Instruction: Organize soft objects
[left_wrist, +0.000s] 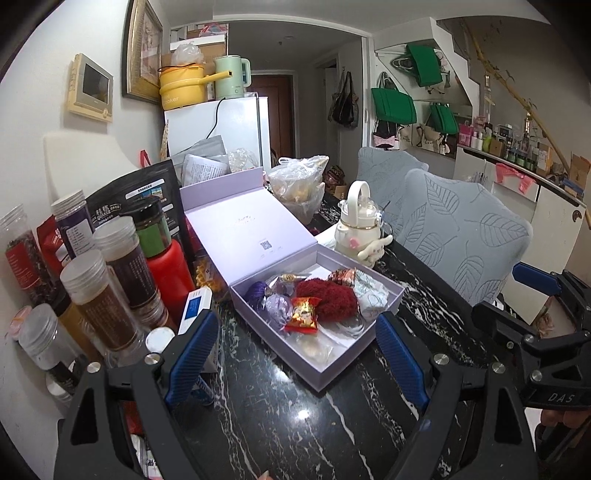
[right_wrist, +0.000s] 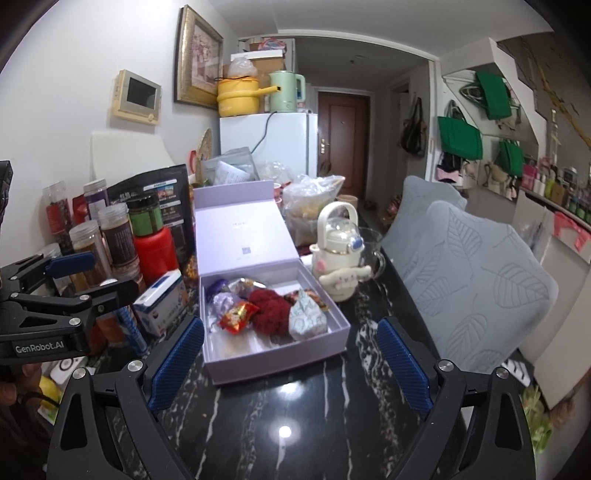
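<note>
An open lilac box (left_wrist: 354, 347) (right_wrist: 332, 334) with its lid tipped back sits on the black marble table. Inside lie a fluffy dark red object (left_wrist: 328, 297) (right_wrist: 271, 310), a purple pouch (left_wrist: 277, 306) (right_wrist: 221, 301), a red snack packet (left_wrist: 303, 315) (right_wrist: 238, 317), a pale patterned pouch (left_wrist: 371, 295) (right_wrist: 306, 317) and other small items. My left gripper (left_wrist: 297, 354) is open and empty, just short of the box. My right gripper (right_wrist: 290, 362) is open and empty before the box's near edge. Each gripper shows at the edge of the other's view.
Several spice jars (left_wrist: 107, 299) (right_wrist: 110, 236), a red bottle (left_wrist: 168, 266) and a black bag (left_wrist: 147, 195) crowd the left. A white kettle-shaped bottle with a plush charm (left_wrist: 360, 229) (right_wrist: 340, 251) stands behind the box. Grey chairs (left_wrist: 461, 236) (right_wrist: 472, 280) line the right edge.
</note>
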